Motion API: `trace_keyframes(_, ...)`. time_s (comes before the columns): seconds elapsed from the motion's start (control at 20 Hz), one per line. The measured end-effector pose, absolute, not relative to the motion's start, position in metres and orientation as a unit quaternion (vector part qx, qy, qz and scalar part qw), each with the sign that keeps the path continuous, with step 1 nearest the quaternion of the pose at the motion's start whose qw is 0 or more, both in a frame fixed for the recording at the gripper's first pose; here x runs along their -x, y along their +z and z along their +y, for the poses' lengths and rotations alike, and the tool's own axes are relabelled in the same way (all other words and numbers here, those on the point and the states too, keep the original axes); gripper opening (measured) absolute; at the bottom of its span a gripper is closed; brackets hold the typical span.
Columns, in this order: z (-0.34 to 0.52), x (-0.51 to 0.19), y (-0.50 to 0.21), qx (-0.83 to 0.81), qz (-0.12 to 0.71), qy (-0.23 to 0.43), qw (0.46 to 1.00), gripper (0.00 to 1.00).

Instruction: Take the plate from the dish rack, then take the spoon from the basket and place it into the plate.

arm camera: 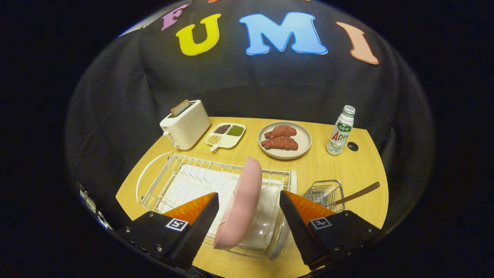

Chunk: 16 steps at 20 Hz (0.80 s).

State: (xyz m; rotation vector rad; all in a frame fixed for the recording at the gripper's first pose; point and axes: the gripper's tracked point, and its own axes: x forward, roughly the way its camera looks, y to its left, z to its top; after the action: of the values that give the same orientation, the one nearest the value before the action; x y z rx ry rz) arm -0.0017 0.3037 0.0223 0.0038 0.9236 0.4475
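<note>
**Pink plate still in the rack, fingers spread either side of it**

While the gripper (249, 216) hung low over the near end of the white wire dish rack (170, 181), its two fingers stood wide apart, with nothing pinched between them. The pink plate (241, 204) stood on edge in the rack's slots, leaning a bit, and it sat right in the gap between the fingers. From this angle the left finger looked just beside the plate's rim, maybe brushing it, but it couldn't be told for sure; the right finger was clearly apart from it.

Just to the right of the rack was the small wire basket (324, 191), and the spoon (355, 194) was propped in it, its brown handle sticking out at a slant to the right over the wooden table (347, 170).

Farther back things were lined up along the table's far side: a cream toaster (187, 125) with a slice of bread (180, 107) poking up from a slot, next to it a little divided tray of beans (225, 135), then a beige plate (284, 141) with two pieces of raw-looking meat (281, 137), and a white bottle (340, 131) standing upright beyond the basket.
</note>
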Motion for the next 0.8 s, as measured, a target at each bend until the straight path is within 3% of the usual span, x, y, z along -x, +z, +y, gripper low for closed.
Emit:
trace_keyframes(0.3,0.314,0.003,-0.003,-0.023,0.521,0.225,0.823,0.78)
trace_keyframes(0.4,0.314,0.004,-0.005,-0.024,0.535,0.224,0.814,0.80)
trace_keyframes(0.55,0.318,0.005,-0.009,-0.024,0.550,0.219,0.806,0.54)
trace_keyframes(0.7,0.308,0.005,-0.011,0.000,0.568,0.197,0.799,0.50)
trace_keyframes(0.8,0.304,0.006,-0.011,0.011,0.577,0.188,0.795,0.37)
